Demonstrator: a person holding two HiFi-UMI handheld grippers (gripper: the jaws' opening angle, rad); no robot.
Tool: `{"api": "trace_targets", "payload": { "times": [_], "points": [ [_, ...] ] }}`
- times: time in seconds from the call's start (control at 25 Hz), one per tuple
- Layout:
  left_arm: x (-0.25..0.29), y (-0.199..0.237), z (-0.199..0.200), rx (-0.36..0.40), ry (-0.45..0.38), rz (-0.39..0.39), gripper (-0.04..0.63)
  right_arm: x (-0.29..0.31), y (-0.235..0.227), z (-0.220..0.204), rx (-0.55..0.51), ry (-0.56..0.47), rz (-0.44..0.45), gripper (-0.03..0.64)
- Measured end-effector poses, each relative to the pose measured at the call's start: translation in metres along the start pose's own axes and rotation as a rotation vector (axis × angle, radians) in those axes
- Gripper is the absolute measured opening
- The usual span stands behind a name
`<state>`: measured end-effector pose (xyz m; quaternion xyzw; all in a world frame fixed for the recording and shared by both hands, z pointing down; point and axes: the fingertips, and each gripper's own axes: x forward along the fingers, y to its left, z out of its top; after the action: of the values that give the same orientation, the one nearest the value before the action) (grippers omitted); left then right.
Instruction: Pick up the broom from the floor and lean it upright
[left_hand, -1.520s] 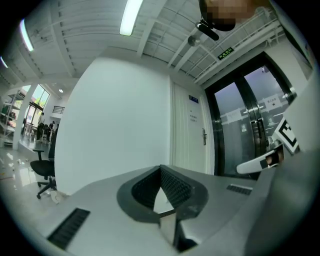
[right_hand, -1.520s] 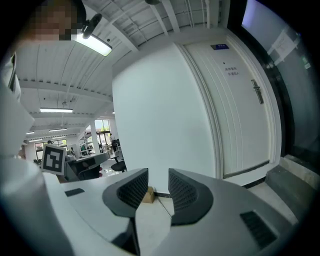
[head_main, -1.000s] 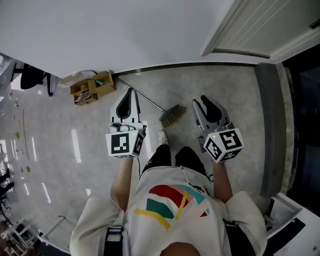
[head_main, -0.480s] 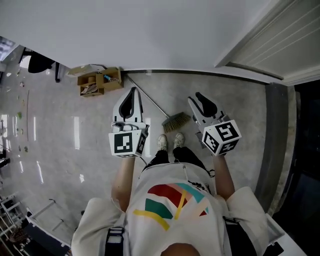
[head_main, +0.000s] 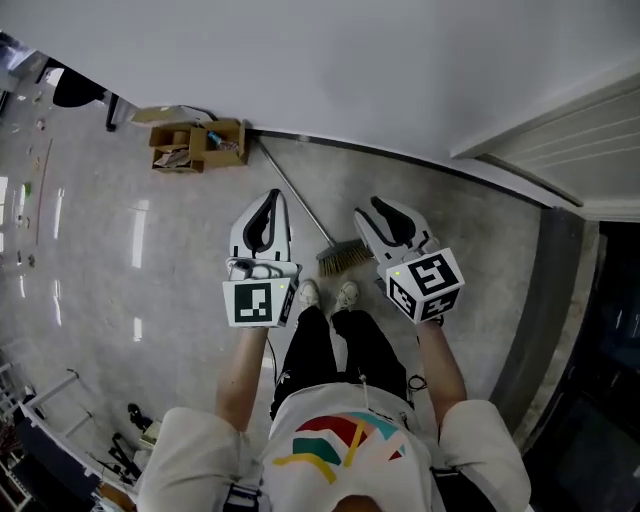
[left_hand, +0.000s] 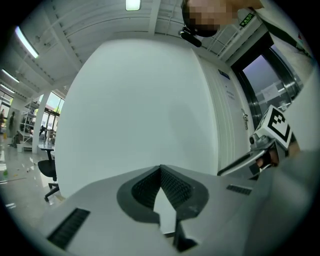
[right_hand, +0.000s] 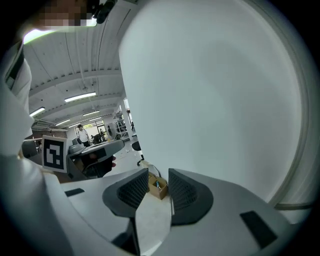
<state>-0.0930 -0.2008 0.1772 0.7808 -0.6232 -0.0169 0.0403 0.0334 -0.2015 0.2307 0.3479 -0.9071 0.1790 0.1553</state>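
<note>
Pale polished floor (head_main: 120, 250) meets a white wall (head_main: 350, 60) across the top of my head view. The broom (head_main: 340, 255) lies flat on the floor: its bristle head sits just at 12 o'clock of my operator's shoes (head_main: 308, 293), and its thin handle runs off toward 11 o'clock, ending near a cardboard box (head_main: 195, 145) against the wall. The left tongs (head_main: 268, 200) hover at 9 o'clock of the bristles and the right tongs (head_main: 372, 212) at 3 o'clock, neither touching the broom.

From the left gripper view, the left tongs (left_hand: 160, 170) are pressed together at the tips with nothing in them, aimed at the wall (left_hand: 140, 110); an office chair (left_hand: 50, 175) stands at 9 o'clock.

From the right gripper view, the right tongs (right_hand: 159, 182) stand slightly spread and empty, and through their gap I see the cardboard box (right_hand: 157, 187) on the floor.
</note>
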Motion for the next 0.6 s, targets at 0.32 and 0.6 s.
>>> {"api": "trace_targets", "payload": {
  "times": [0.32, 0.6],
  "points": [
    [0.025, 0.092, -0.218, 0.000, -0.012, 0.124, 0.044, 0.177, -0.037, -0.176, -0.051, 0.078, 0.083, 0.130],
    [0.028, 0.183, -0.466, 0.028, -0.039, 0.248, 0.044, 0.376, -0.080, -0.455, -0.021, 0.296, 0.188, 0.130]
  ]
}}
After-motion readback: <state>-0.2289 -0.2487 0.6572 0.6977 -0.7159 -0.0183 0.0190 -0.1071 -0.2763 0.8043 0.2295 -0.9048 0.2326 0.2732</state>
